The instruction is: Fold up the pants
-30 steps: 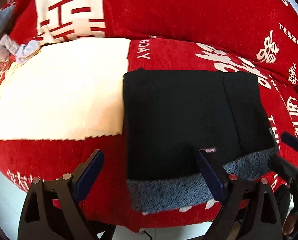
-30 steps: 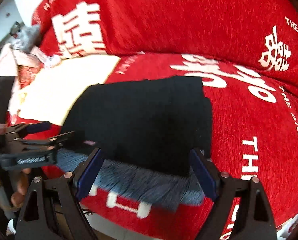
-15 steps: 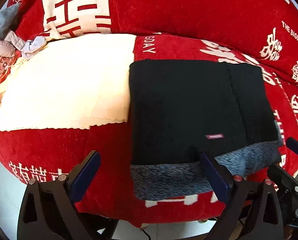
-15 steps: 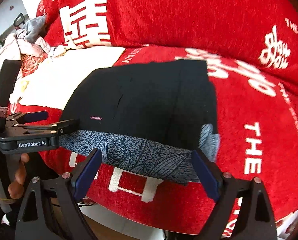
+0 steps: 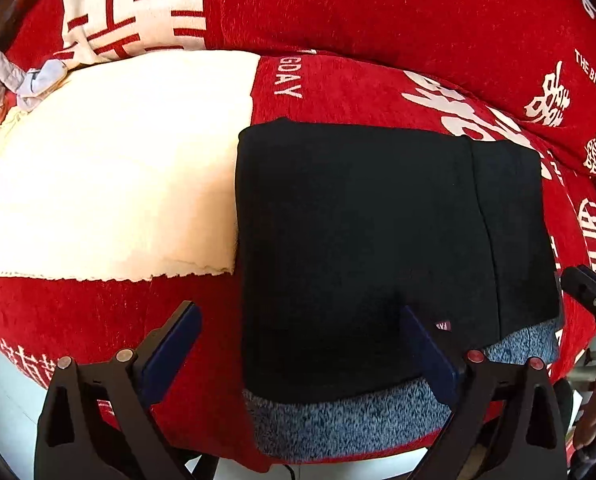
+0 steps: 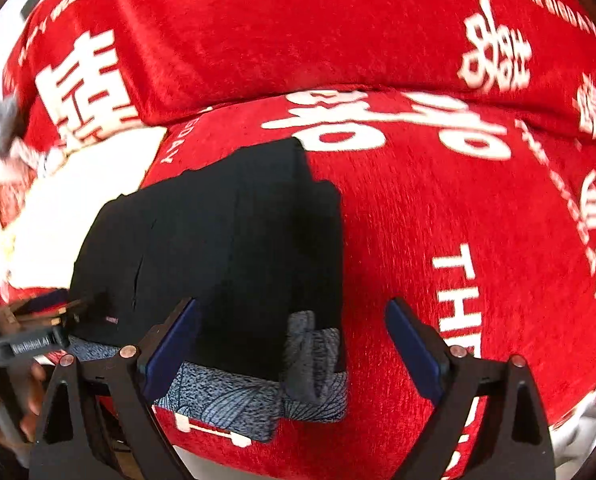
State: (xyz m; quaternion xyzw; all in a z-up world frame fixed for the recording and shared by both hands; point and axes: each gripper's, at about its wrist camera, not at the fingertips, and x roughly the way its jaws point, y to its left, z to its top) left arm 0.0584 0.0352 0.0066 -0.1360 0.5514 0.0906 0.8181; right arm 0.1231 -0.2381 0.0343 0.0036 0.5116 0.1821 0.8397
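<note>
Hovering both spread grippers, left gripper (image 5: 298, 354) and right gripper (image 6: 292, 344), over soft, floppy pants (image 5: 361, 240); pinch the sofa-front hem corners.

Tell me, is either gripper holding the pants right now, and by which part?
Neither. The left gripper and the right gripper both stand open above the near edge of the folded pants, clamping nothing.

Bright, even daylight — the cream patch (image 5: 110, 168) glares; right-wrist view perhaps motion-blurred, fisheye edges bent and dark.
</note>
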